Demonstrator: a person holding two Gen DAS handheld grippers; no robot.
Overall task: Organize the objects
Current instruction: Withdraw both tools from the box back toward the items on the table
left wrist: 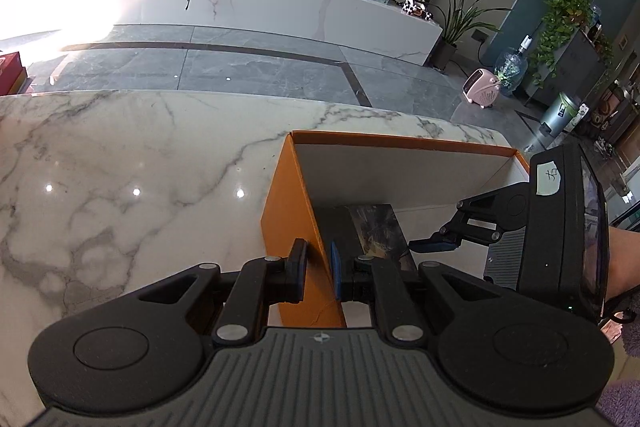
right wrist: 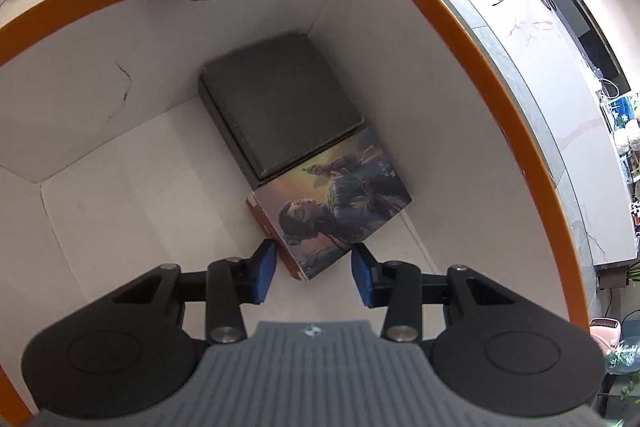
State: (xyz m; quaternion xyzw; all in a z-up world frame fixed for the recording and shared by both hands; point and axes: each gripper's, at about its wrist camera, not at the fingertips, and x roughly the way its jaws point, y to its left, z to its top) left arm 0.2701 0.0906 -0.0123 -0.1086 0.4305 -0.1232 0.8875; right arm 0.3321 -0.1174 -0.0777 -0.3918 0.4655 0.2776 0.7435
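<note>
Blue-padded jaws of the right gripper (right wrist: 314,273) stand partly apart inside the orange box (right wrist: 448,27), one pad on each side of the near corner of the picture book (right wrist: 336,215); neither pad seems to press on it, so nothing is held. That book lies flat on the box floor, with a dark grey case (right wrist: 280,107) resting on its far half, close to the far wall.

Jaws of the left gripper (left wrist: 318,269) are pinched tight on the near side wall of the box, one pad outside and one inside, which looks meant to steady it on the marble table (left wrist: 120,167).

Judging from this, the step in hand is settling the book squarely in the box. To do it well, the right jaws should spread before lifting, so the corner is not dragged along or the grey case tipped off. The left grip should hold until the right gripper is out.

Room is tight toward the far and right walls. White floor lies open on the left side of the box, and the way straight up is clear. Outside, bare table stretches to the left.
</note>
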